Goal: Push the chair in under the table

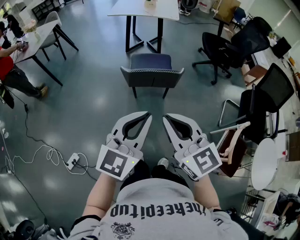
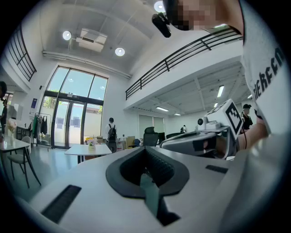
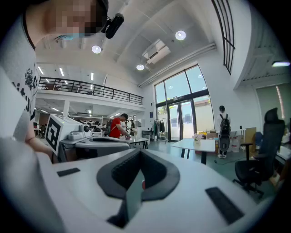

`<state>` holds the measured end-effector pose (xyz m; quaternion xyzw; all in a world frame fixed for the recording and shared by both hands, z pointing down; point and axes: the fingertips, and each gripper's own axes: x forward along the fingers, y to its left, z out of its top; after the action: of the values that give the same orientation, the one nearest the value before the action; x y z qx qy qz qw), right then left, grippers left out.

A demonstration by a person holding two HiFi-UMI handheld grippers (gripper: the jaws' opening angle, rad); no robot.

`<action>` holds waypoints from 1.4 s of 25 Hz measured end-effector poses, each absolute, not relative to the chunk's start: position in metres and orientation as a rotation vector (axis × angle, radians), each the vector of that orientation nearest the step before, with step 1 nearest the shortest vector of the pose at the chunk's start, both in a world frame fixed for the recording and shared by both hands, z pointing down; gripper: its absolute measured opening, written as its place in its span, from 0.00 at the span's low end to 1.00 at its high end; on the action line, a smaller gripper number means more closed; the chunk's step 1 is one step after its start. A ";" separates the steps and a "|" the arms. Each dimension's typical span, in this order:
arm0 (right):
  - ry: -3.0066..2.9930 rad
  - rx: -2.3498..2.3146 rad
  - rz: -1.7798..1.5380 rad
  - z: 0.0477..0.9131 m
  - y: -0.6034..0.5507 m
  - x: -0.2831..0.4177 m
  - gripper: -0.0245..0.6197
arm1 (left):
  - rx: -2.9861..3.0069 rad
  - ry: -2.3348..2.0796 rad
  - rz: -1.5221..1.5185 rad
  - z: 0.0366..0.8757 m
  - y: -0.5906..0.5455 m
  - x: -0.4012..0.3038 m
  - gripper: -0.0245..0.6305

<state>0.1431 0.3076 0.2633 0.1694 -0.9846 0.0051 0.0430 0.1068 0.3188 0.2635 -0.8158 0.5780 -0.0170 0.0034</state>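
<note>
A dark blue-grey chair [image 1: 152,71] stands on the grey floor, pulled back from a white table [image 1: 145,8] with black legs at the top of the head view. Its back faces me. My left gripper [image 1: 148,116] and right gripper [image 1: 165,118] are both shut and empty, held side by side in front of my body, well short of the chair. In the left gripper view the white table [image 2: 87,149] is far off, and the right gripper [image 2: 200,139] shows beside it. In the right gripper view the same table [image 3: 200,144] stands beyond the jaws.
Black office chairs [image 1: 229,44] stand to the right, with a round white table [image 1: 263,164] near my right side. A power strip and cable [image 1: 72,161] lie on the floor at left. A person in red [image 1: 9,65] sits at a table at far left.
</note>
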 end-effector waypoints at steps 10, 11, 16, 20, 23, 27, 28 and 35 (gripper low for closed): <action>-3.011 0.561 0.015 0.267 0.304 0.116 0.05 | -2.572 1.776 -0.036 0.265 0.314 0.080 0.06; -3.011 0.570 0.014 0.268 0.304 0.113 0.05 | -2.578 1.768 -0.037 0.266 0.314 0.076 0.06; -3.006 0.618 0.021 0.271 0.302 0.104 0.05 | -2.595 1.717 -0.056 0.269 0.309 0.067 0.06; -2.997 0.642 0.033 0.274 0.294 0.101 0.05 | -2.617 1.700 -0.062 0.273 0.301 0.065 0.06; -2.995 0.645 0.028 0.277 0.283 0.097 0.05 | -2.621 1.688 -0.081 0.276 0.289 0.062 0.06; -2.998 0.595 -0.075 0.281 0.258 0.088 0.05 | -2.586 1.679 -0.138 0.283 0.263 0.059 0.06; -2.998 0.568 -0.093 0.282 0.252 0.085 0.05 | -2.579 1.682 -0.142 0.283 0.255 0.058 0.06; -2.971 0.500 -0.111 0.287 0.197 0.076 0.05 | -2.564 1.744 -0.137 0.289 0.196 0.045 0.06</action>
<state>0.0760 0.1967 0.2873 0.1654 -0.9835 -0.0369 0.0632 0.0452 0.1959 0.2888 -0.8258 0.5618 -0.0443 0.0189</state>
